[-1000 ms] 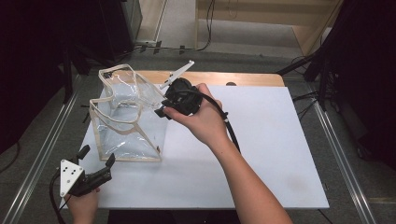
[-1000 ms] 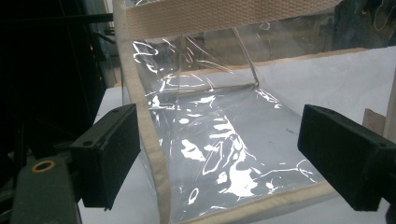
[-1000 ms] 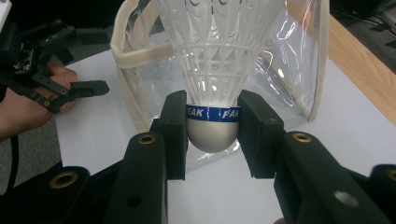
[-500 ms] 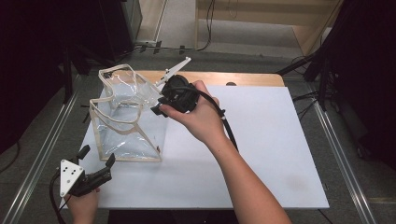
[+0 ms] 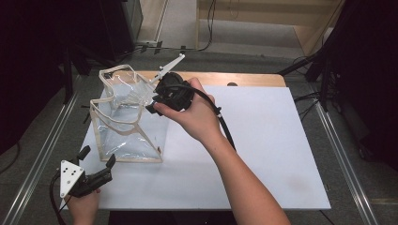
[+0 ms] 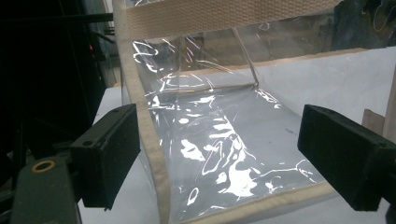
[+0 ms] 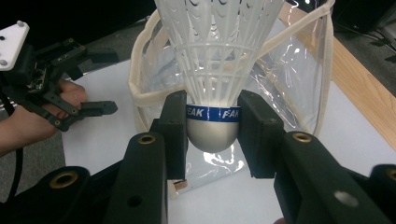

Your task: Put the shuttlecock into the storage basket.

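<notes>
The shuttlecock (image 7: 215,70) is clamped at its cork base, w/ the blue band, between both jaws of the right tongs (image 7: 214,122); its white skirt is pointed away from the hand. It is held just above the open mouth of the clear bag (image 5: 126,123), near the bag's far corner, and whether the skirt touches the bag's rim cannot be told. In the high view the right tongs (image 5: 157,101) are seen over the bag's top edge, gripped by the right hand (image 5: 195,115).

The bag is stood on the white worktop (image 5: 263,140), transparent plastic w/ beige webbing along edges and handles (image 6: 140,121).

The left tongs (image 5: 96,161) are held low at the bag's near corner, just beside it but apart. Their jaws are spread wide, approx. as wide as the bag's near side in the left gripper view; nothing is held between the pads (image 6: 114,154). The left hand (image 5: 84,206) is seen nearer the worktop's front edge than the bag.
</notes>
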`<state>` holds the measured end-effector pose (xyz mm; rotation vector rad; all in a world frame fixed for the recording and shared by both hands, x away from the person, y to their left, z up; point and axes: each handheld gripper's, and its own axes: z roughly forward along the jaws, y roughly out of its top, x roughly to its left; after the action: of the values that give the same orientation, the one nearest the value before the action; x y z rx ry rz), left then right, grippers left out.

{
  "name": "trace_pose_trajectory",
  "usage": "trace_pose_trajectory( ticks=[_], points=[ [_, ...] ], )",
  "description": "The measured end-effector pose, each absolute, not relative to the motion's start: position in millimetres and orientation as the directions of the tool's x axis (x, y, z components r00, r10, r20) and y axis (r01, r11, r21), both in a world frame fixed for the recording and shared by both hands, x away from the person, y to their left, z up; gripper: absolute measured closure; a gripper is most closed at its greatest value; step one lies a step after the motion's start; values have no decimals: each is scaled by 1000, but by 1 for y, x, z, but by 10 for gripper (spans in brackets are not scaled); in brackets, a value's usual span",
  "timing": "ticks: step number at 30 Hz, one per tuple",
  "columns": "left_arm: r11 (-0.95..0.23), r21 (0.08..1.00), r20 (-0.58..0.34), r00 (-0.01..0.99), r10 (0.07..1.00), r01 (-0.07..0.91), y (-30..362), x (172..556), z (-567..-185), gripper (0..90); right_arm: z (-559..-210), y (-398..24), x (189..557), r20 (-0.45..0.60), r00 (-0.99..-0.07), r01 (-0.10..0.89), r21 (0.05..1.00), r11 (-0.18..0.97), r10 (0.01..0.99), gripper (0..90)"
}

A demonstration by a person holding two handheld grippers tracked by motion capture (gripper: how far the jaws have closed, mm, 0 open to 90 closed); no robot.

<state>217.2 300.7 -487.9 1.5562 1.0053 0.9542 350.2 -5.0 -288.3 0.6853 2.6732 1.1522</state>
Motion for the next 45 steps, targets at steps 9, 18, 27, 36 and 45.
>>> trace_pose_trajectory(
  ticks=[9, 18, 27, 36, 45],
  points=[
    [-144, 980, 89, 342, 936, 138, 301, 217, -488, 137, -289, 3, 351, 46, -890, 341, 726, 597, 453, 625],
    [-142, 980, 88, 343, 935, 137, 301, 217, -488, 137, -287, 11, 352, 46, -893, 338, 724, 601, 447, 626],
    [-142, 980, 86, 342, 936, 139, 301, 217, -488, 137, -284, 18, 353, 40, -899, 325, 728, 604, 436, 626],
    [-137, 981, 83, 343, 935, 136, 301, 217, -488, 137, -282, 26, 353, 40, -904, 318, 731, 604, 426, 626],
    [-136, 981, 82, 343, 936, 137, 302, 217, -488, 137, -283, 33, 355, 39, -907, 312, 731, 607, 420, 625]
  ],
)
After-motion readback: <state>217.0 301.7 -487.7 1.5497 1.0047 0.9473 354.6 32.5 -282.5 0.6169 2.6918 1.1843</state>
